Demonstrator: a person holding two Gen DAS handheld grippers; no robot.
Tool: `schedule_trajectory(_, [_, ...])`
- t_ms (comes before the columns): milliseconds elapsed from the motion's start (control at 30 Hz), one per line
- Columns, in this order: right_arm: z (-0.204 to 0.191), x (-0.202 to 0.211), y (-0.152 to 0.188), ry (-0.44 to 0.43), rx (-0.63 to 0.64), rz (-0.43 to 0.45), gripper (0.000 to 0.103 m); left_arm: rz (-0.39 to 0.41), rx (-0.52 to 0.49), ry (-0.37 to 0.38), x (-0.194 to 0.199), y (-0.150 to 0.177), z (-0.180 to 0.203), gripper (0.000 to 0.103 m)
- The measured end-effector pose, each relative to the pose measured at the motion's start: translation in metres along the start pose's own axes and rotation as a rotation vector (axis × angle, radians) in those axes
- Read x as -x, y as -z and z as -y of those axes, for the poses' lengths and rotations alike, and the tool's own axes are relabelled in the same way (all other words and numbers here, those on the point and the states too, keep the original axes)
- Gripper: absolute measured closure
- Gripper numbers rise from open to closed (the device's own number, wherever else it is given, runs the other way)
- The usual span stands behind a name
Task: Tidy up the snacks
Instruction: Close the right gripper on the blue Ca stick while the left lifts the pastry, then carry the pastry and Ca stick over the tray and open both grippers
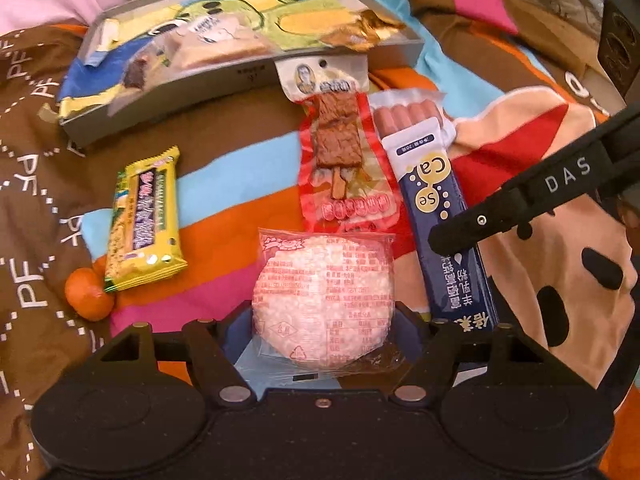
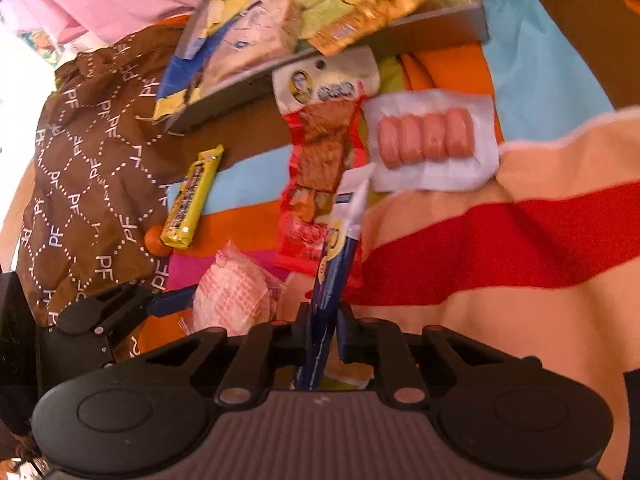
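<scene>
Left wrist view: one round rice cake (image 1: 323, 300) lies between the spread jaws of the left gripper (image 1: 323, 320).
Left to right on the blanket (image 1: 248, 160): one mandarin (image 1: 86, 294), one yellow bar (image 1: 144, 220), one skewer pack (image 1: 344, 160), one sausage pack (image 1: 412, 114).
Blue stick pack (image 2: 334, 280): pinched edge-on by the right gripper (image 2: 322, 344), long axis toward the tray (image 1: 240, 76).

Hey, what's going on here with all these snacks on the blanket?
A person is sorting snacks with two handheld tools. The left tool has its fingers on either side of a round rice cake in clear wrap. The right tool is shut on the dark blue end of a sausage pack. A yellow bar, a red skewer packet and a small orange lie loose; the grey box already holds a few packets.
</scene>
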State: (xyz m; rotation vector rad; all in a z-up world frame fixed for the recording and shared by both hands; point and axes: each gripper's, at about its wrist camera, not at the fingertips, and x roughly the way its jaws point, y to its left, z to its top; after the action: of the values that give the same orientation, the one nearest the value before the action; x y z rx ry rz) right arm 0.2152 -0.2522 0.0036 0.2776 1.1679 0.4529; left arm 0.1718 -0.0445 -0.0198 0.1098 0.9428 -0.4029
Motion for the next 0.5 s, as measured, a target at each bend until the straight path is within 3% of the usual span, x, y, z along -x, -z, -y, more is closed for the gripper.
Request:
schedule_trajectory(233, [-0.014, 0.011, -0.006, -0.007, 0.049, 0.039, 0.093, 0.064, 0.055, -0.03, 0.016, -0.009, -0.011, 0.03])
schedule_trajectory(500, [-0.017, 0.037, -0.036, -0.039, 0.041, 0.149, 0.093, 0.181, 0.086, -0.072, 0.036, -0.041, -0.026, 0.03])
